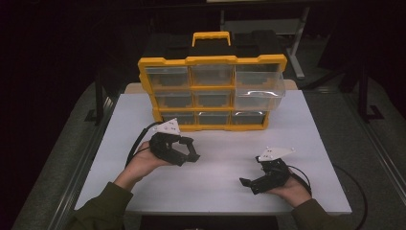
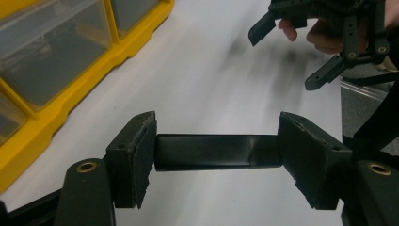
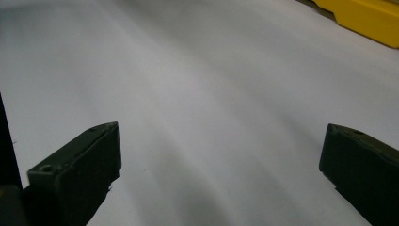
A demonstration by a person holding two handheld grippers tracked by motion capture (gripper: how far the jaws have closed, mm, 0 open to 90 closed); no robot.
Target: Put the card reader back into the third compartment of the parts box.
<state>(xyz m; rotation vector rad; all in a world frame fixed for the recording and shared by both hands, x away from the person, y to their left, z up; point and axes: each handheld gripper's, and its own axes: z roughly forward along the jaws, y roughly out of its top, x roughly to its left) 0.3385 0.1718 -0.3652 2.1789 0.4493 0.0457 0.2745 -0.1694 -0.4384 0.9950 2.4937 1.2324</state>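
The right gripper (image 1: 246,182) rests low at about 5 o'clock on the table (image 1: 215,191), its jaws wide apart with nothing between, probably waiting. The left gripper (image 2: 216,153), at 8 o'clock, is clamped on the two ends of a short black bar (image 2: 214,151), held off the table, I think for carrying. Farther, at 12 o'clock, stands the yellow organizer (image 1: 210,60); its clear drawers look empty, and the drawer (image 1: 258,88) at the right is pulled out, maybe to receive the bar.

A short black bar (image 2: 214,151) with a smooth, slightly glossy surface is lying level between the two pads of the left hand-held gripper (image 2: 216,155), which are pressing on its two ends. It is hanging clear above the white desk (image 2: 211,70), just in front of the yellow organizer (image 2: 70,94) with clear drawers, off the lower left part of its front.
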